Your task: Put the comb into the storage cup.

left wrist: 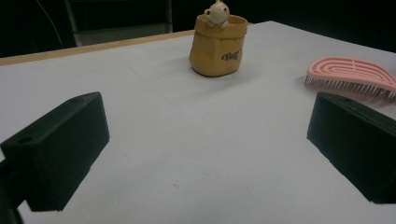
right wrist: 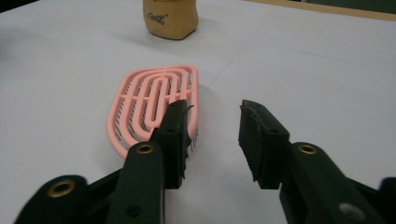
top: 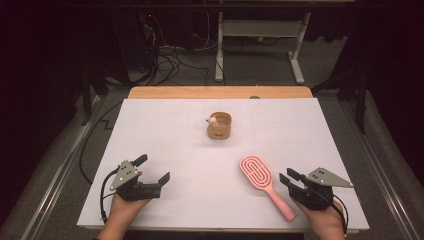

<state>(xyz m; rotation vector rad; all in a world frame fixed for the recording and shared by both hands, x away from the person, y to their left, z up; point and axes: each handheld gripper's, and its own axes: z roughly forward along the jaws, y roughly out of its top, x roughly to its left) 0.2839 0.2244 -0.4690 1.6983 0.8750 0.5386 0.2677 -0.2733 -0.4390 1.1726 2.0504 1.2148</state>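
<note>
A pink hairbrush [top: 263, 181] lies bristles down on the white table [top: 165, 130], its handle pointing toward the near right. It appears too in the left gripper view [left wrist: 352, 74] and the right gripper view [right wrist: 154, 103]. A small tan pouch [top: 219, 126] with a little figure at its rim stands at the table's middle back [left wrist: 217, 45]. My right gripper [top: 291, 178] is open just right of the brush's handle, jaws empty [right wrist: 212, 135]. My left gripper [top: 152, 169] rests open at the near left, nothing between its jaws [left wrist: 205, 154].
The table's wooden far edge [top: 220, 92] shows beyond the white sheet. Behind it are desk legs [top: 297, 60] and loose cables [top: 170, 62] on the floor. Metal rails [top: 60, 170] run along both sides of the table.
</note>
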